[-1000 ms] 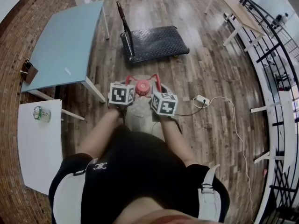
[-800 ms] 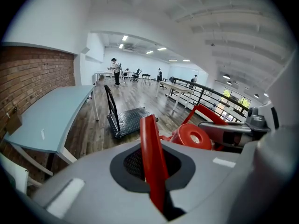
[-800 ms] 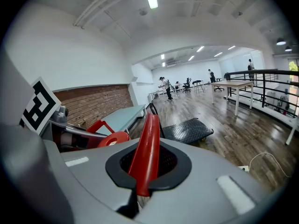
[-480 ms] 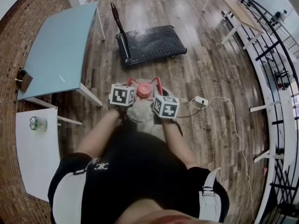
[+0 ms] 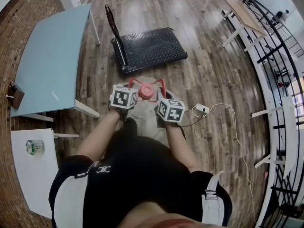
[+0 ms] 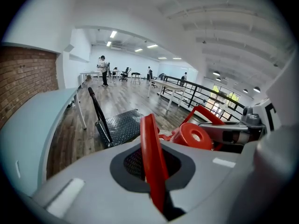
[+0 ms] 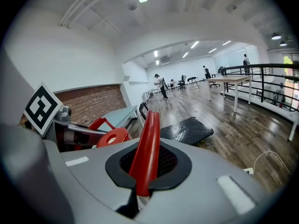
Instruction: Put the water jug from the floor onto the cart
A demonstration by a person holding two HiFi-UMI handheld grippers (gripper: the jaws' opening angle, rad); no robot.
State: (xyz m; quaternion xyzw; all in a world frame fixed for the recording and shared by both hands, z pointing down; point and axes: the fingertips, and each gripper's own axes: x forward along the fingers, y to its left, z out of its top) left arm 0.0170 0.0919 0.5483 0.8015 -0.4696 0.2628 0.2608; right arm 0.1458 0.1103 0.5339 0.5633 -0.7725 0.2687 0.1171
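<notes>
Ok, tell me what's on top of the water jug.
A red cap and red handles; the left claw and right claw each clamp one handle. The body of the water jug is mostly covered.

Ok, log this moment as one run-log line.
left tongs: shut on left handle | right tongs: shut on right handle | water jug: held, short of cart

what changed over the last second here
The person has stepped forward carrying the jug: the blue table and white table have slid back in the head view, and the cart is slightly nearer. Unchanged: the left tool and right tool both stay clamped on the jug.
</notes>
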